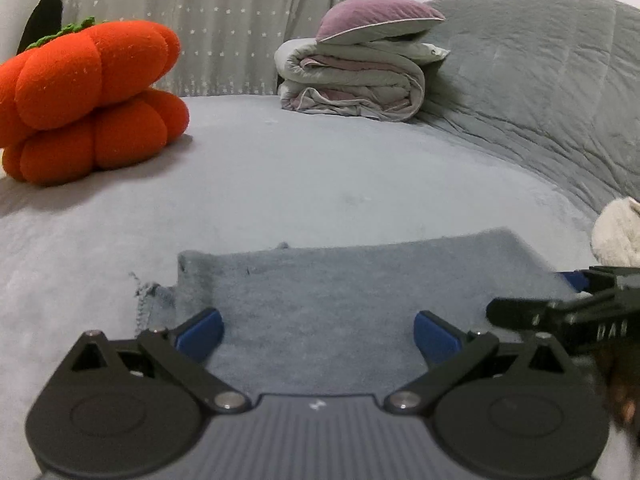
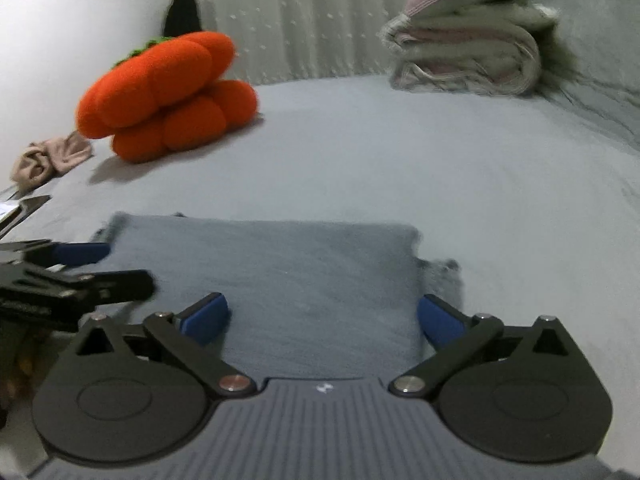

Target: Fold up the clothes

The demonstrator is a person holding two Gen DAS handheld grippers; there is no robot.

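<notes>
Folded grey-blue fleece garment [image 1: 360, 300] lying flat on the pale grey bed [image 1: 320, 168].
Left gripper [image 1: 318, 334] and right gripper [image 2: 322, 318] hover side by side over its near edge, each with blue-padded fingers [image 2: 206, 318] spread wide, empty, clear of the cloth. Beyond lie an orange plush pumpkin cushion [image 1: 88, 100] at left and a folded grey-pink quilt stack [image 1: 356, 80] topped by a mauve pillow [image 1: 376, 16].

Two low, close wrist cameras face across the bed, sharing the folded grey-blue fleece cloth [image 1: 360, 300] [image 2: 272, 280] at lower centre.
</notes>
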